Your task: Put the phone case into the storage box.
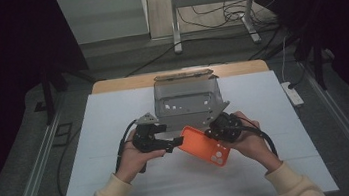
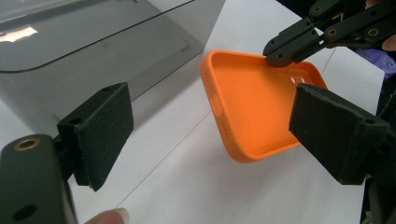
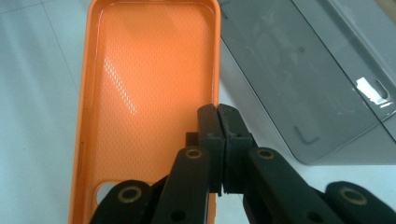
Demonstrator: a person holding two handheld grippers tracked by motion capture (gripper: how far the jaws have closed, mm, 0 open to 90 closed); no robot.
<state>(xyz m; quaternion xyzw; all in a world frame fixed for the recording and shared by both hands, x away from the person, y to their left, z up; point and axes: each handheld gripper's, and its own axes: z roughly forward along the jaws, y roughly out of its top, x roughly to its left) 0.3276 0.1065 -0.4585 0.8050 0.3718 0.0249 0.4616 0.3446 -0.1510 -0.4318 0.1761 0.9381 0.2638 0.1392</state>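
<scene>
- On the left, our left gripper (image 1: 172,143) holds its jaws wide apart, with nothing pressed between the pads (image 2: 100,133); it points toward the near end of the orange phone case (image 1: 203,145).
- To take that end well, we judge the open jaws should slide over the case's rim, one pad inside the shell and one outside, before closing. At the moment the right-hand pad only overlaps the case's corner in the left gripper view, and we cannot tell whether it touches.
- In the middle, the case hangs between the two grippers, above the white table sheet (image 1: 115,120), hollow side up, with the camera cut-out toward our right hand.
- On the right, our right gripper (image 1: 215,132) has its jaws clamped on the case's side wall near the camera cut-out, so the case (image 3: 140,93) is carried from that one edge alone and could swivel if we nudge it.
- Behind the case stands a grey metal box (image 1: 188,101), just beyond the grippers; its front corner sits close to the right gripper, so we should keep any swing of the case toward us.
</scene>
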